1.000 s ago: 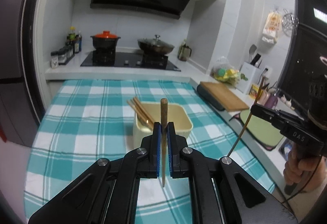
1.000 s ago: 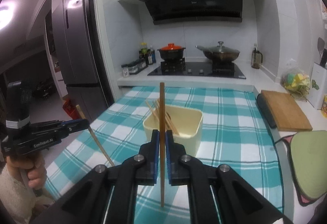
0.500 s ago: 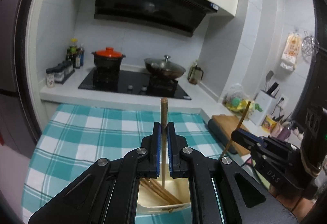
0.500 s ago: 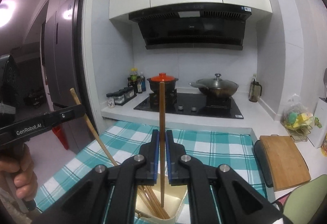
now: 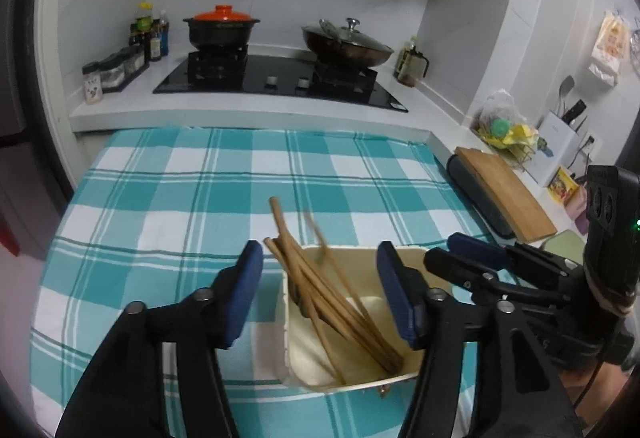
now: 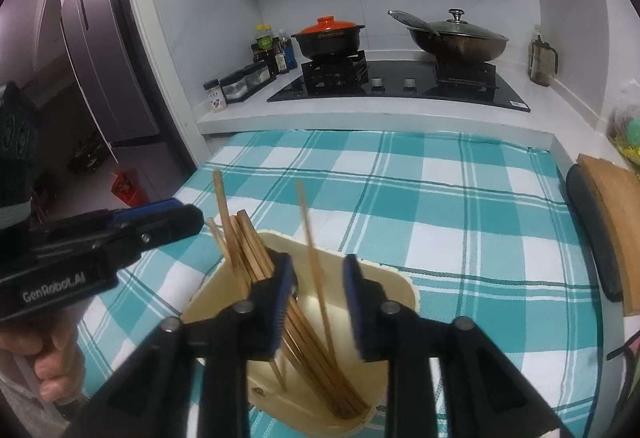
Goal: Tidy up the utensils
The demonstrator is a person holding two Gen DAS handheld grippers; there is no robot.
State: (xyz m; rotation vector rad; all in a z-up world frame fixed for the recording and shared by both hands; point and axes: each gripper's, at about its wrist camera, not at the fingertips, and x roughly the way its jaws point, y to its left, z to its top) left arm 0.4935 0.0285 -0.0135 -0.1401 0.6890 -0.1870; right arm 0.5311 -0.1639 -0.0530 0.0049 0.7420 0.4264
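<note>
Left wrist view first: we see our left gripper (image 5: 320,290) low in the frame with its blue pads standing wide apart, having just been opening, and nothing is pressed between them. Between and beyond the pads sits the cream container (image 5: 404,378) on the teal checked tablecloth (image 5: 192,198), at lower centre. A bundle of wooden chopsticks (image 5: 320,290) leans inside it, tips poking up over its upper-left rim; one blurred chopstick (image 5: 320,234) stands steeper than the rest. At the right edge our right gripper (image 5: 476,256) reaches in toward the container.

From the right wrist view, we see the right gripper (image 6: 318,298) at the bottom centre, pads partly spread and also just opened. A single loose chopstick (image 6: 310,250) stands in the gap, and neither pad presses on it. The other chopsticks (image 6: 244,238) lean against the container's (image 6: 400,280) left rim. Our left gripper (image 6: 160,216) enters from the left edge, gripped by a hand (image 6: 48,362) in the lower left corner. At the top of both views, we see a stove (image 5: 280,78) carrying two pots.
</note>
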